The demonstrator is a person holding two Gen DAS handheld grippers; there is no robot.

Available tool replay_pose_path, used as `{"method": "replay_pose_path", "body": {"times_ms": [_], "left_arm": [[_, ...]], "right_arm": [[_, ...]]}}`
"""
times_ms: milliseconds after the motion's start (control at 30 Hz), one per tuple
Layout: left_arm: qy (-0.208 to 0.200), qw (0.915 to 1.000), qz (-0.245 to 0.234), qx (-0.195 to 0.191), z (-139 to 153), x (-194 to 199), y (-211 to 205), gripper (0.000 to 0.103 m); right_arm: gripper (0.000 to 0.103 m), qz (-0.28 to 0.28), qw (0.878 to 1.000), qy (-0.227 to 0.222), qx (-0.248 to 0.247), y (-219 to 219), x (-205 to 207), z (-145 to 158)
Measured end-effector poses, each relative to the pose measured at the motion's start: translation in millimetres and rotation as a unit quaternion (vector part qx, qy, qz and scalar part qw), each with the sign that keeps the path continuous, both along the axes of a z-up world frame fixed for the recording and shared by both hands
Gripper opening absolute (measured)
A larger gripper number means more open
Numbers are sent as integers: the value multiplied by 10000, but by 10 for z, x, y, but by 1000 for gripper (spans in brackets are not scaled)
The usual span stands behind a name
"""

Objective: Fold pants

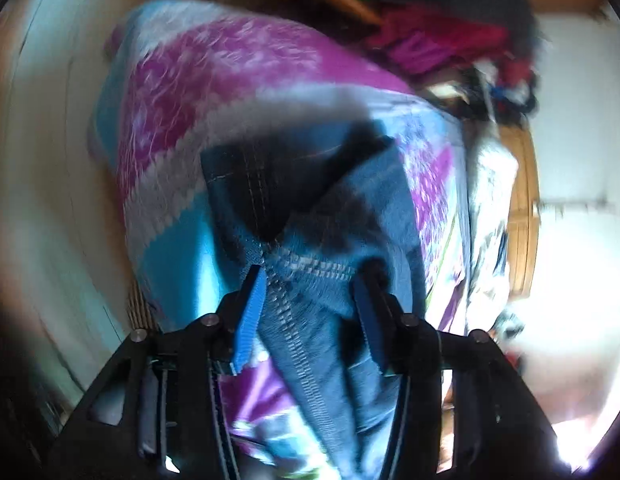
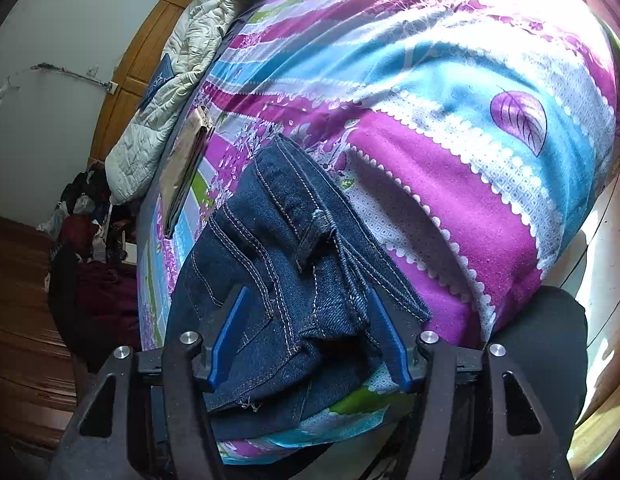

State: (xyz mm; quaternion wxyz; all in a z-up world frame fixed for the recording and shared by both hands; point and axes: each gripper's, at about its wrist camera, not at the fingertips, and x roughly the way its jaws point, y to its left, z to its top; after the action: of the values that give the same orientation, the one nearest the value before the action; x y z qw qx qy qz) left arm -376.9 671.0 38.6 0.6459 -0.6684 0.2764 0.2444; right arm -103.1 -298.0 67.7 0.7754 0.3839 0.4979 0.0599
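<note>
Both grippers sit over dark jeans point(image 2: 286, 264) on the patterned bedspread point(image 2: 449, 208). Left gripper point(image 1: 310, 280) and right gripper point(image 2: 306, 300) stand spread apart, denim lying between the 2 blue pads of each.

Both wrist views sit low and close over the bed point(image 2: 449, 184) — each looking forward between its own jaws. They share the dark jeans point(image 2: 294, 280) on the patterned bedspread; the left view is blurred.
</note>
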Motion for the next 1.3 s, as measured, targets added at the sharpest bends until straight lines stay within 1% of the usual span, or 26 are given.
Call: {"method": "replay_pose_path", "body": {"times_ms": [33, 67, 100, 133, 200, 267, 333, 367, 433, 467, 500, 533, 567, 633, 700, 767, 800, 867, 933, 967, 1000, 1033, 1100, 1167, 1267, 1300], "left_arm": [[48, 10000, 56, -39, 8, 22, 26, 51], [147, 9998, 104, -33, 25, 48, 57, 51], [318, 9993, 186, 1, 64, 90, 106, 55], [364, 9991, 229, 0, 82, 113, 137, 63], [505, 9984, 259, -28, 110, 180, 211, 74], [713, 9970, 266, -121, 109, 246, 282, 75], [935, 9940, 67, -568, 26, 331, 335, 83], [1048, 9912, -93, -808, -40, 386, 348, 83], [1183, 9878, -225, -990, -115, 443, 338, 83], [1286, 9856, -313, -1052, -163, 476, 331, 82], [1329, 9841, -401, -1107, -199, 497, 328, 78], [1341, 9833, -463, -1141, -219, 504, 318, 67], [1349, 9831, -516, -1128, -225, 524, 308, 62], [1387, 9839, -641, -923, -187, 483, 246, 47], [1382, 9833, -840, -830, -192, 371, 101, 42], [1553, 9809, -932, -711, -212, 250, -3, 44], [1746, 9778, -1010, -571, -220, 199, -68, 46], [1794, 9777, -953, -531, -255, 113, -136, 45], [1300, 9879, -560, -628, -260, -7, -181, 45], [1127, 9903, -427, -694, -274, -46, -204, 46], [973, 9916, -331, -780, -299, -71, -241, 49], [937, 9918, -316, -808, -315, -83, -277, 53], [878, 9922, -308, -825, -289, -64, -349, 57], [757, 9930, -272, -871, -263, -16, -316, 58], [622, 9948, -157, -785, -201, 43, -290, 49], [742, 9949, -214, -644, -136, 71, -297, 38]], "right_arm": [[75, 49, 10000, -37, -41, -5, 1, 47], [75, 77, 9999, -72, -28, -12, -7, 80], [75, 85, 9999, -94, 10, -26, -19, 106], [75, 71, 9999, -93, 47, -47, -33, 119], [76, 36, 9999, -77, 61, -72, -63, 121], [76, 26, 9999, -60, 80, -88, -93, 98], [76, 26, 9999, -11, 112, -100, -130, 58], [76, 38, 9999, 0, 127, -107, -152, 42], [76, 73, 9998, -91, 136, -119, -192, 54], [76, 103, 9997, -172, 125, -123, -210, 73], [75, 142, 9995, -251, 107, -127, -225, 97], [76, 186, 9993, -320, 86, -133, -240, 125], [75, 220, 9990, -375, 72, -140, -259, 153], [75, 291, 9984, -475, 59, -152, -298, 207], [75, 375, 9978, -540, 64, -146, -323, 241], [76, 459, 9974, -542, 89, -123, -322, 222], [75, 479, 9975, -506, 103, -106, -316, 198], [76, 505, 9975, -441, 200, -81, -300, 118], [75, 480, 9976, -344, 350, -48, -278, 47], [75, 466, 9974, -297, 458, -35, -278, 12], [75, 456, 9970, -257, 573, -25, -281, -20], [75, 441, 9965, -227, 668, -15, -284, -48], [75, 372, 9958, -154, 827, -15, -292, -100], [76, 253, 9940, -104, 1058, -43, -304, -151], [75, 65, 9920, -167, 1251, -100, -312, -171], [75, 21, 9911, -237, 1312, -114, -306, -163]]}}
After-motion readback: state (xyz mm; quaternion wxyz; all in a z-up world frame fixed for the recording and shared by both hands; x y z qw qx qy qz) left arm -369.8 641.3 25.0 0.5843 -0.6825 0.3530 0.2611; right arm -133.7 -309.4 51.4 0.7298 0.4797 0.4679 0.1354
